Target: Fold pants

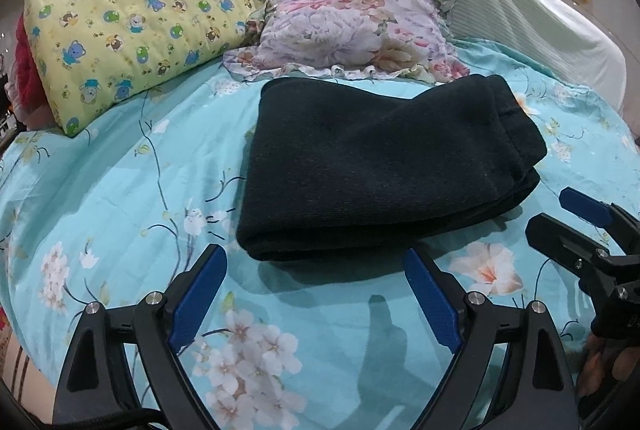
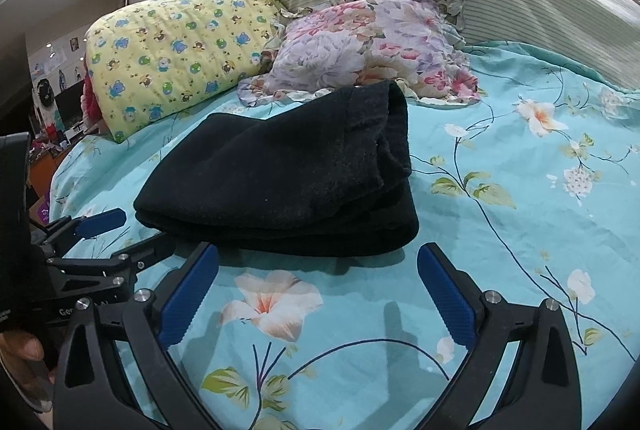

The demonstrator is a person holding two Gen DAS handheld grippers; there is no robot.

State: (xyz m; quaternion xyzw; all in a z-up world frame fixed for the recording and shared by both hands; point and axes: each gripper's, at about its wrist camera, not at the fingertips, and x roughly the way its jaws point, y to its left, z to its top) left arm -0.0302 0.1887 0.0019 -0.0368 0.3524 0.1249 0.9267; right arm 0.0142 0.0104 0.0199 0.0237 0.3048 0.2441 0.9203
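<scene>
The pants (image 1: 376, 166) lie on the bed (image 1: 120, 198), a thick dark stack of layers, with the rounded fold nearest us and the loose ends bunched at the right. We judge the folding nearly finished; what may remain is squaring the stack. Our left tool (image 1: 316, 274) hangs just short of the near fold, fingers spread, holding nothing. Our right tool (image 2: 318, 274) hangs near the stack's right corner, also spread and empty. To finish well, we would press along the fold to flatten it, then nudge the uneven right ends into line, taking all layers together so none slides out. Behind the pants a floral pillow (image 1: 352, 30) almost touches the far edge, and a yellow pillow (image 1: 132, 42) sits at the left, so we should avoid pushing the stack backward.
</scene>
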